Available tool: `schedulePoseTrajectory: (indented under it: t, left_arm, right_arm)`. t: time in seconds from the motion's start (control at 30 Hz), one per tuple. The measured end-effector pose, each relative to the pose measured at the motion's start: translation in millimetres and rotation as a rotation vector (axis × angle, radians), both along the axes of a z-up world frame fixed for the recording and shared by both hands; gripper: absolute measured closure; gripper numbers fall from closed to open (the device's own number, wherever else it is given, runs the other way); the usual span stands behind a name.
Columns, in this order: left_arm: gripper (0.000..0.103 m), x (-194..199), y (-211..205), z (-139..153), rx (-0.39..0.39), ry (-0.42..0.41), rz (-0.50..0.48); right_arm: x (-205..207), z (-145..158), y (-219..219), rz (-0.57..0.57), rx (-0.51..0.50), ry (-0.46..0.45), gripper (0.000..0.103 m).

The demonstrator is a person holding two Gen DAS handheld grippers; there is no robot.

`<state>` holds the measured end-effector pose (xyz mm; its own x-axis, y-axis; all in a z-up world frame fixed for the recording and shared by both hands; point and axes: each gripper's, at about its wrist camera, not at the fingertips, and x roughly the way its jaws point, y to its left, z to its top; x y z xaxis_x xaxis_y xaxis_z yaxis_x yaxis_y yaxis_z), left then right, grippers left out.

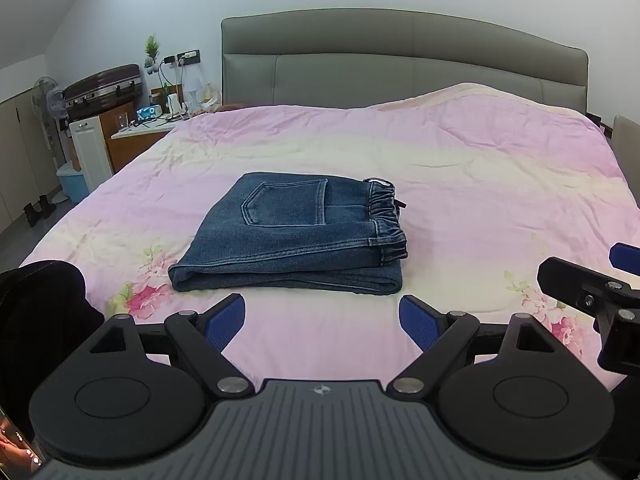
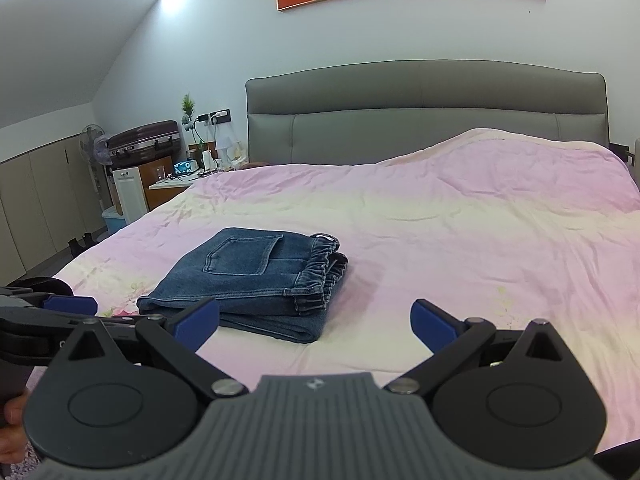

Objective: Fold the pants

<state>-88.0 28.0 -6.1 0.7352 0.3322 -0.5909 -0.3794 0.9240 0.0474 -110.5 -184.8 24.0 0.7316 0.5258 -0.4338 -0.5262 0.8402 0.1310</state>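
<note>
Above the bed [image 1: 480, 184], both hand-held grippers [image 1: 322, 320] [image 2: 316, 320] gape empty.

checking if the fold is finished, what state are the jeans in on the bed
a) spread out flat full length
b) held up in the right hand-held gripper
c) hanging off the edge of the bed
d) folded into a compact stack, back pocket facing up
d: the jeans lie folded in layers on the pink bedspread, back pocket on top, while the left hand-held gripper and right hand-held gripper are both open and empty.
</note>
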Motion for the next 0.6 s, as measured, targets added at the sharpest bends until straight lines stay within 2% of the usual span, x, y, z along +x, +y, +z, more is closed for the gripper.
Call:
schedulePoseTrajectory:
  t: [0.6]
  left_arm:
    - [0.002,-1.6,-1.7,8.7,0.013,-0.002,-0.007]
  right_arm:
    - [-6.7,6.3,-4.2,0.006,0.017,-0.01,0.005]
